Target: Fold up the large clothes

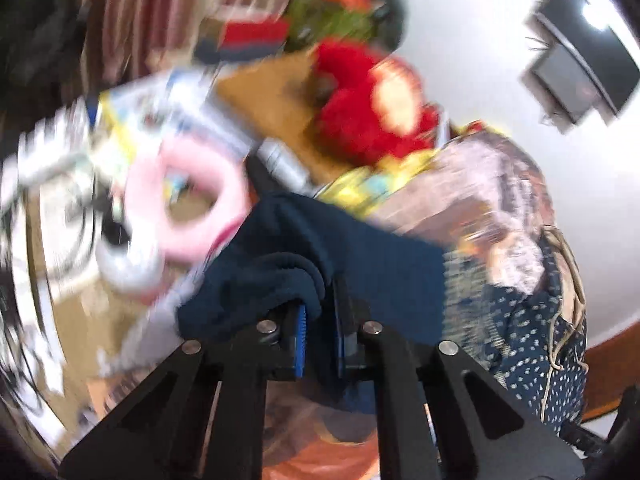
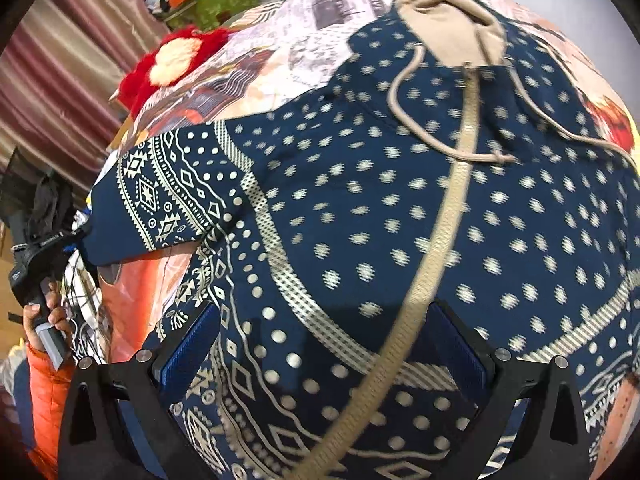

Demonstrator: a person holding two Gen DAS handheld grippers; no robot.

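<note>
My left gripper (image 1: 320,312) clamps the hoodie (image 2: 400,208) sleeve; right gripper (image 2: 324,344) spread wide. I advise carrying the sleeve across flat.

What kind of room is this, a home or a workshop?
Most likely a home, perhaps a bedroom. The hoodie lies on a printed bedsheet, a striped curtain hangs behind, and a red plush toy sits among household clutter.
</note>
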